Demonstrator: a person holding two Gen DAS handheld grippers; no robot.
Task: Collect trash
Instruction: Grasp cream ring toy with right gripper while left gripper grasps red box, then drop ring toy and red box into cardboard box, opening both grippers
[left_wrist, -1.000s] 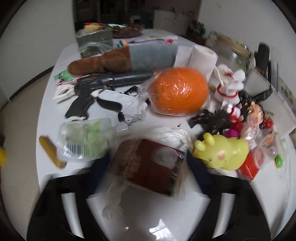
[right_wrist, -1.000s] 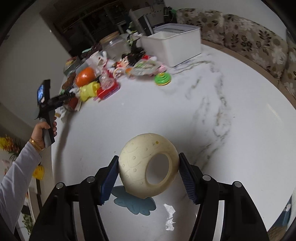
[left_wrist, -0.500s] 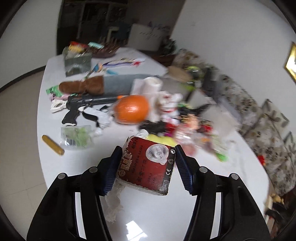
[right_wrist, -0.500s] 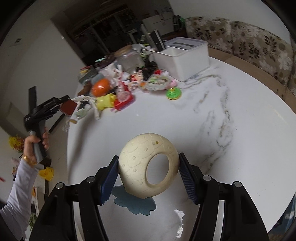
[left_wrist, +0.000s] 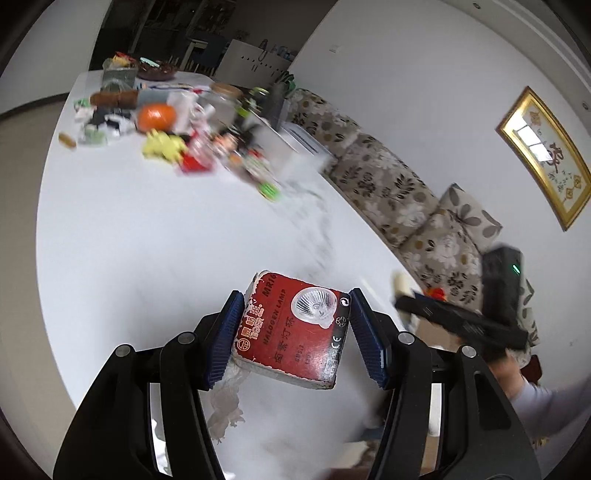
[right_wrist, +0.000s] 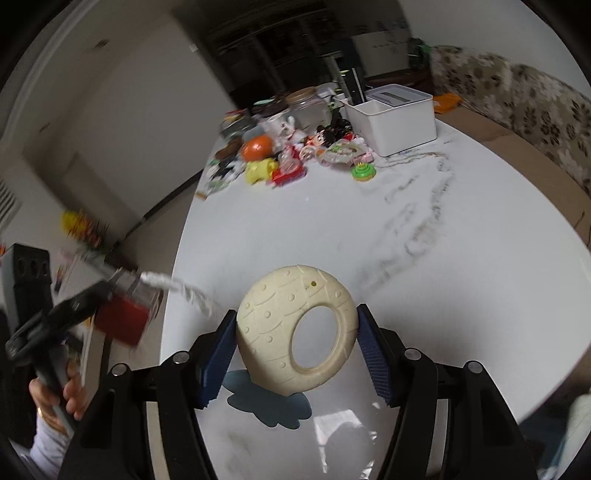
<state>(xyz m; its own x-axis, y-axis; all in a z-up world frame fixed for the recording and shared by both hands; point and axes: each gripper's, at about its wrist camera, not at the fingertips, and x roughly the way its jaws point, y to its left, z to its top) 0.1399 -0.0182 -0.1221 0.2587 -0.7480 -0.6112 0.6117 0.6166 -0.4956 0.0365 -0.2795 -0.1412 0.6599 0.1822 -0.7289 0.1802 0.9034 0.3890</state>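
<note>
Above the white marble table (left_wrist: 147, 240): left gripper (left_wrist: 293, 339) clamped on a red halogen-lamp box (left_wrist: 295, 332), right gripper (right_wrist: 297, 343) clenched around a cream ring-shaped toy (right_wrist: 295, 328), both held aloft.

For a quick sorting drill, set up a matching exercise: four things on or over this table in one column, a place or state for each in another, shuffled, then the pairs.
Things:
1. red lamp box
2. cream ring toy
3. white bin
4. green spinning top

Places or states:
A. stands at the far side of the table, beside the toy pile
B. held in the right gripper
C. lies on the table in front of the bin
D. held in the left gripper

Pairs: 1-D, 2-B, 3-A, 4-C
</note>
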